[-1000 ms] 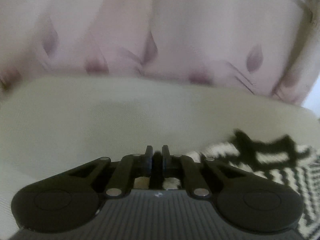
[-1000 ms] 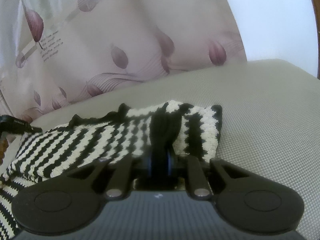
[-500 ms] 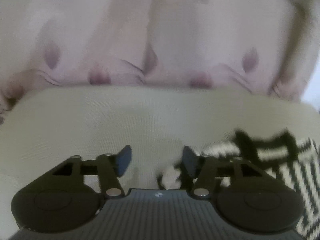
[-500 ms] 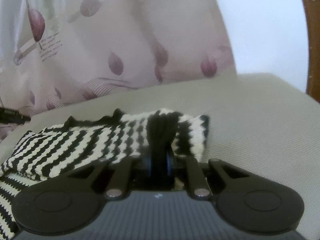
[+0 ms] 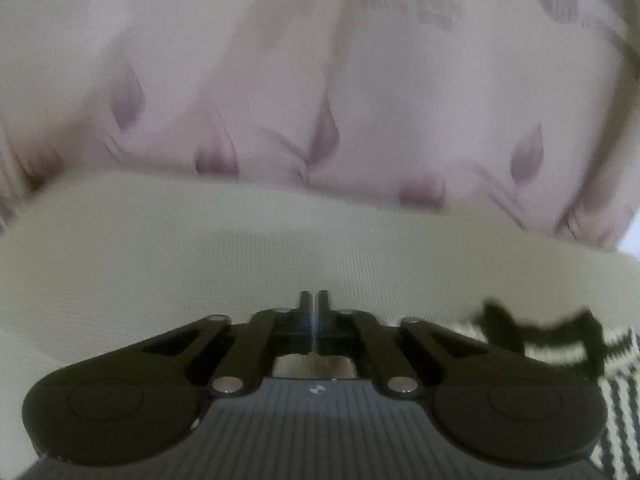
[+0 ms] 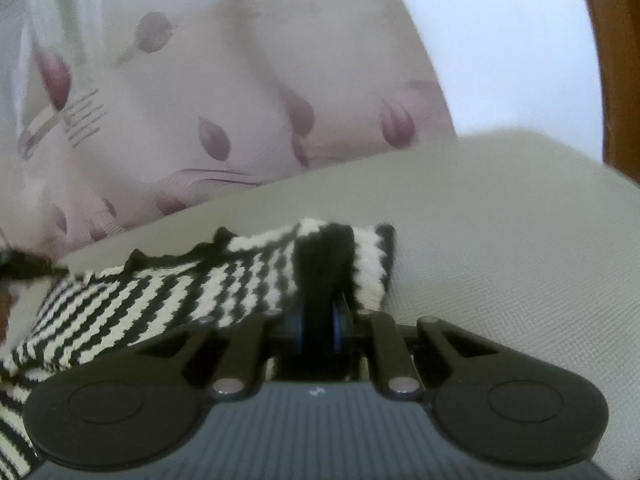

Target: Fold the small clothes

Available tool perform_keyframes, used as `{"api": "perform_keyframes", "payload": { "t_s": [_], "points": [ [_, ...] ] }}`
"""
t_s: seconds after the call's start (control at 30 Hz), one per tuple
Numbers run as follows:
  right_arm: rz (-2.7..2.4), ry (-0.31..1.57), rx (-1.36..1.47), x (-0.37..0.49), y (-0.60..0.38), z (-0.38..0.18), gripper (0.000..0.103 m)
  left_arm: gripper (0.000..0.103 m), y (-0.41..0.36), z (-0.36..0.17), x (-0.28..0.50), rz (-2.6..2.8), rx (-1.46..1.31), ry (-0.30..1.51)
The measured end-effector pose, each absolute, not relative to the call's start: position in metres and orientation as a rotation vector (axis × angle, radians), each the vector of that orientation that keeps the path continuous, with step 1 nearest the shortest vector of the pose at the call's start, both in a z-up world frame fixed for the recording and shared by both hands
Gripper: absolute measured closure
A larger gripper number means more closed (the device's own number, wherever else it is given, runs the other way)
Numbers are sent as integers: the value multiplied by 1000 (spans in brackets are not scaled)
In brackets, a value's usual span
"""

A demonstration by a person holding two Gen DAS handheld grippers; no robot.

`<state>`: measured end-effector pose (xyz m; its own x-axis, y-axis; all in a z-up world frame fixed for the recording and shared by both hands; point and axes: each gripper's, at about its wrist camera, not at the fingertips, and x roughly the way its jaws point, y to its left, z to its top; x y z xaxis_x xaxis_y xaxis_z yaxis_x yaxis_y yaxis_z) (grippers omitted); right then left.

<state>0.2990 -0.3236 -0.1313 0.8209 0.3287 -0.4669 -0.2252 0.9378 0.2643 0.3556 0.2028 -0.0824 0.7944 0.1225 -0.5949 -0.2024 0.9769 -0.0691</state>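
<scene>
A small black-and-white striped knitted garment (image 6: 168, 296) lies on a beige cushion (image 6: 500, 240). My right gripper (image 6: 318, 320) is shut on the garment's black edge and holds that corner lifted above the cushion. In the left wrist view the garment (image 5: 560, 336) shows only at the lower right, with a black trim edge. My left gripper (image 5: 315, 304) is shut with nothing between its fingers, over bare cushion (image 5: 200, 264) to the left of the garment.
A pink curtain with purple leaf prints (image 6: 200, 100) hangs behind the cushion and also fills the top of the left wrist view (image 5: 320, 80). A white wall (image 6: 500, 40) and a brown wooden edge (image 6: 616, 60) are at the right.
My left gripper opened, dropped the garment corner it held, then shut again empty. My right gripper kept its hold on the garment and drew closer to the curtain.
</scene>
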Motion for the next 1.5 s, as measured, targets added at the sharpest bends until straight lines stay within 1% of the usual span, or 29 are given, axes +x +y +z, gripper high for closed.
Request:
{"api": "perform_keyframes", "payload": {
  "t_s": [0.13,0.17,0.2,0.23,0.27,0.3,0.33,0.37,0.4,0.43,0.47,0.5,0.63,0.67,0.7,0.8,0.93,0.97,1.0,1.03,1.07,1.1,1.13,1.17,1.27,1.33,1.4,1.47,1.5],
  "points": [
    [284,551,210,304,-322,-138,90,102,212,-74,353,147,-133,633],
    [283,560,219,305,-324,-141,90,91,211,-76,353,132,-106,653],
    [289,565,233,305,-326,-142,89,82,212,-79,355,111,-87,689],
    [294,563,246,305,-328,-142,89,56,211,-83,356,91,-79,729],
    [297,562,252,305,-329,-142,89,35,210,-88,358,73,-75,756],
    [301,566,255,306,-329,-143,88,30,207,-92,357,58,-70,762],
    [304,570,259,307,-329,-144,88,29,202,-96,357,44,-63,765],
    [305,572,262,308,-330,-145,88,32,199,-99,358,28,-64,770],
    [305,572,266,308,-330,-145,88,40,196,-101,358,8,-73,768],
    [305,575,266,308,-330,-145,88,74,193,-104,359,-5,-77,769],
    [305,577,260,308,-330,-144,88,92,189,-108,364,19,-62,793],
    [305,577,249,308,-329,-143,88,94,187,-110,366,70,-48,788],
    [337,558,265,307,-325,-136,89,93,197,-95,361,195,-85,659],
    [353,558,283,309,-323,-135,89,100,200,-92,361,222,-83,644],
    [372,558,301,311,-320,-134,89,101,202,-90,361,249,-66,634],
    [396,561,317,316,-313,-137,89,101,217,-87,362,289,-73,633],
    [361,594,320,319,-319,-146,89,101,225,-80,343,181,-121,662],
    [367,598,341,319,-324,-146,89,100,220,-76,333,133,-119,663],
    [368,601,350,319,-327,-147,89,96,213,-72,319,97,-108,651],
    [364,605,349,320,-328,-148,88,81,205,-68,303,63,-88,635],
    [365,608,354,320,-329,-149,88,52,195,-65,285,26,-65,620],
    [367,608,355,320,-329,-149,88,38,187,-63,266,-10,-48,596],
    [365,605,345,319,-327,-149,88,16,180,-62,247,-37,-35,562],
    [363,604,338,318,-326,-149,88,10,172,-62,228,-65,-11,524],
    [361,603,322,317,-324,-149,88,5,144,-67,188,-131,161,496],
    [360,603,320,318,-324,-149,88,6,125,-81,174,-118,319,493],
    [358,603,320,318,-324,-149,88,14,110,-99,174,-118,450,536],
    [355,604,315,318,-323,-149,88,29,102,-110,180,-142,486,585],
    [353,604,311,317,-322,-149,88,33,100,-114,185,-144,487,603]
  ]
}}
